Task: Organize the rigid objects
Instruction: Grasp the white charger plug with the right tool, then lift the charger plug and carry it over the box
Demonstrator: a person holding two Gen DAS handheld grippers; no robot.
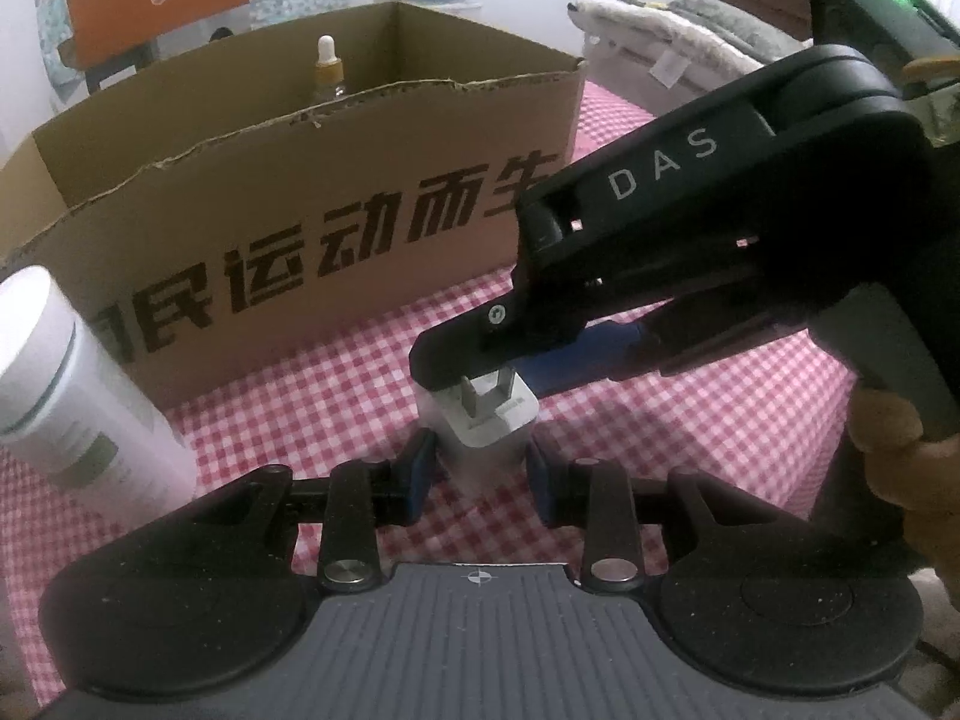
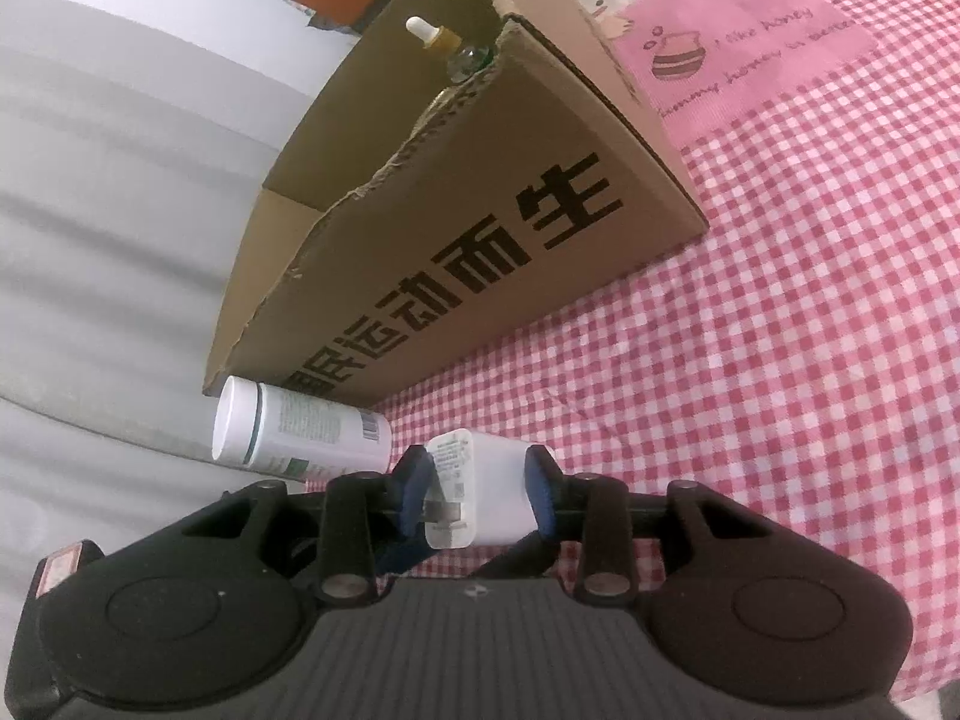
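closest to the left lens, your left gripper [image 1: 479,471] sits at 6 o'clock of its view, and its jaws are narrow around the lower part of the white charger [image 1: 487,441]. both blue pads [image 1: 420,471] seem to touch its sides, so i read this as a grip. the charger stands with its metal prongs [image 1: 480,399] pointing up, just over the red and white checked cloth [image 1: 336,396].

from 3 o'clock in the same view your right gripper [image 2: 480,495] comes in, and one black finger of it lies over the prongs. your hand [image 1: 888,438] holds its handle at 4 o'clock.

the right wrist view is rolled. there the charger is at 6 o'clock, between the right jaws. they are closed on it: one pad presses the face with the prongs, the other pad presses the opposite end. below the charger you can see parts of the left fingers.

the cardboard box [image 1: 312,228] with black printed characters is at 12 o'clock of the charger in the left view, near it but apart. its top is open, and a dropper bottle [image 1: 329,69] stands inside by the far wall. a white bottle [image 1: 66,396] is at 9 o'clock, just beside the near corner of the box. at 1 o'clock in the right view, a pink patch [image 2: 738,54] with a cartoon honey pot lies on the cloth.
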